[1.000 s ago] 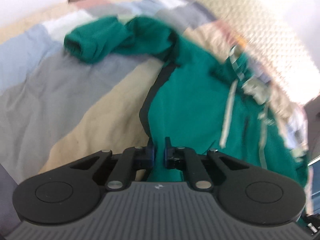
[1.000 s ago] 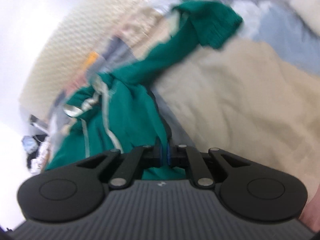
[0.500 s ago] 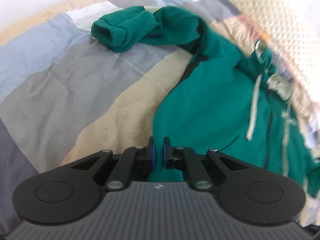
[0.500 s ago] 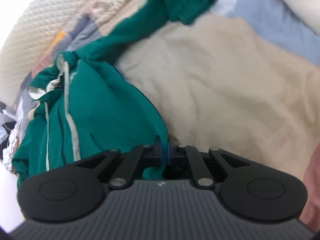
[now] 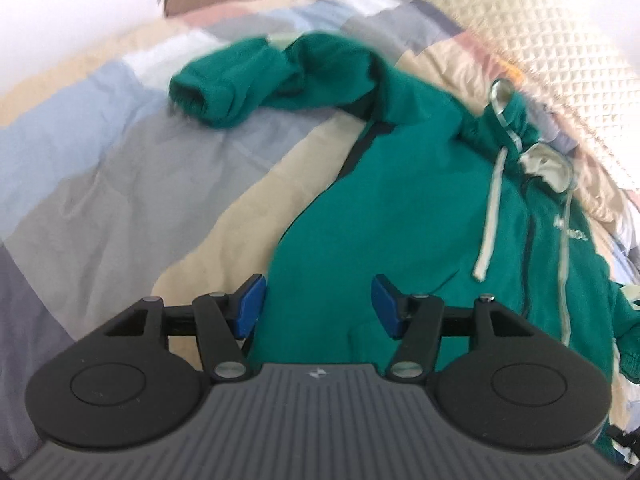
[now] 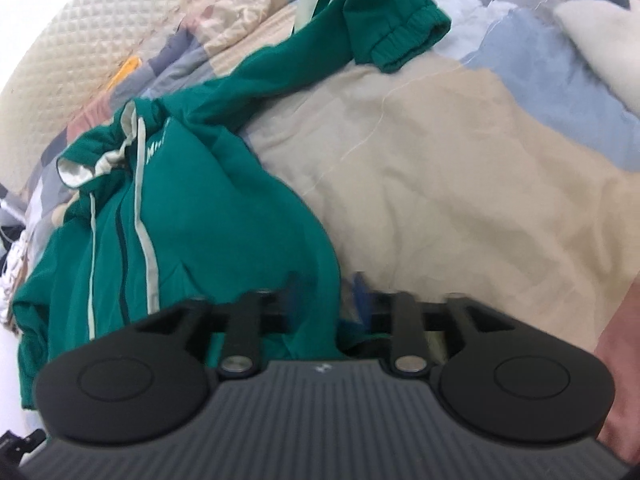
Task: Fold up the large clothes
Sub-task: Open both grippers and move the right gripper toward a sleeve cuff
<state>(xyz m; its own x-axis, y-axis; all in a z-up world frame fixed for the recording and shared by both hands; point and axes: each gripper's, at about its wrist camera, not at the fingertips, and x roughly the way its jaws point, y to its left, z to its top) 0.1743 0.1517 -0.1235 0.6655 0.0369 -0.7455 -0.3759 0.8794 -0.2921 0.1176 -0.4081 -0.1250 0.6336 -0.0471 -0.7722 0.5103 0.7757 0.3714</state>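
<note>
I see a green hoodie (image 5: 384,216) lying on a bed's patchwork quilt (image 5: 120,168) — tan, grey and blue panels, with a cream waffle blanket (image 5: 532,24) beyond it. My left gripper (image 5: 318,306) has just been opening; its blue pads stand apart over the hem, clear of the cloth. My right gripper (image 6: 326,300) has been opening too — hem edge between the blurred fingers, no pinch.

We saw the left gripper (image 5: 318,304), jaws just opened, pads off the green hoodie (image 5: 400,216) lying between them on the patchwork quilt (image 5: 120,184), sleeve (image 5: 256,80) stretched away.
</note>
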